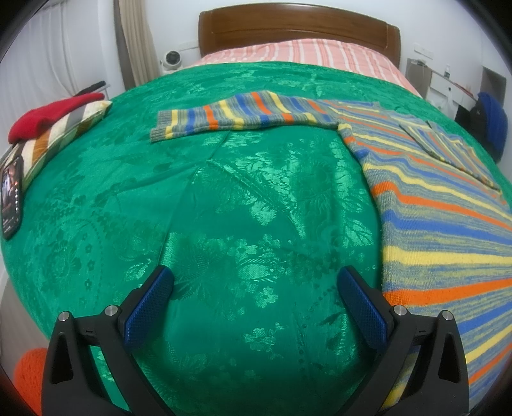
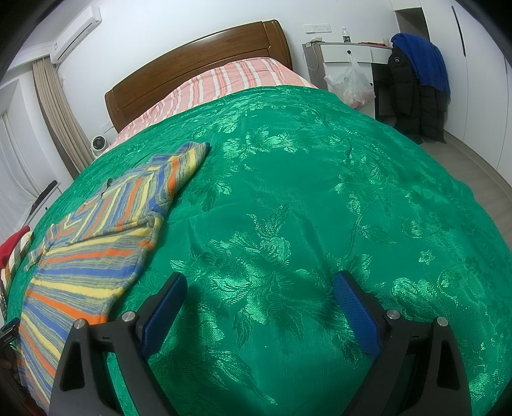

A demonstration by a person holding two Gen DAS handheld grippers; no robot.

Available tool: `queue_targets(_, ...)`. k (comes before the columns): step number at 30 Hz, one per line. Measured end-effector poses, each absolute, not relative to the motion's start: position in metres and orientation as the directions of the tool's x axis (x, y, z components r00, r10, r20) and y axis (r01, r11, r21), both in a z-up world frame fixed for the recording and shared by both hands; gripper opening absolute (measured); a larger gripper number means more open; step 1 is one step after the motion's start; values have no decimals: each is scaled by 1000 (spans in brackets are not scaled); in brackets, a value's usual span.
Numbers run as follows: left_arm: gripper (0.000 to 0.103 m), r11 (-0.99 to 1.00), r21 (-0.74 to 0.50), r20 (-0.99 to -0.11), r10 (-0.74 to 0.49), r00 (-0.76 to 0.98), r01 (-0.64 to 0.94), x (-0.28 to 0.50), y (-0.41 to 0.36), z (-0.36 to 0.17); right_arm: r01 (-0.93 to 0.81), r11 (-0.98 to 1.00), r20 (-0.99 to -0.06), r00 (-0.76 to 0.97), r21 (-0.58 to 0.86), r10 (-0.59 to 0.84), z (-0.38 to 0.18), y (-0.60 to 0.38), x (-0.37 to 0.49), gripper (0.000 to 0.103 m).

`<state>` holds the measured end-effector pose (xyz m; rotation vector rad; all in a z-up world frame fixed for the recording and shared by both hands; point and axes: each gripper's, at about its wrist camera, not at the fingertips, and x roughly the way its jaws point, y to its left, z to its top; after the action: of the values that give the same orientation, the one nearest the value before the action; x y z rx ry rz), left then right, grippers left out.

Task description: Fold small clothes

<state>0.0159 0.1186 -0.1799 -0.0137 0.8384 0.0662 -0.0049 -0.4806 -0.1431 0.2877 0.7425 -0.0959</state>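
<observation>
A green floral bedspread [image 1: 224,192] lies beneath and ahead of the gripper. Far ahead stands a wooden headboard [image 1: 297,28]; a phone [image 1: 11,198] lies far left.

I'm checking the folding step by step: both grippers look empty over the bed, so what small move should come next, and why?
Probably move the left gripper toward the striped sweater's outstretched sleeve to fold it inward. That sleeve lies flat on the green bedspread, and both the left and the right gripper are open, holding nothing.
</observation>
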Motion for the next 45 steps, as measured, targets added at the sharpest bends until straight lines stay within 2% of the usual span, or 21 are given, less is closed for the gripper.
queue_targets(45, 103, 998, 7, -749, 45, 661, -60, 17, 120, -180, 187, 957, -678, 735, 222, 14, -143, -481, -5, 92)
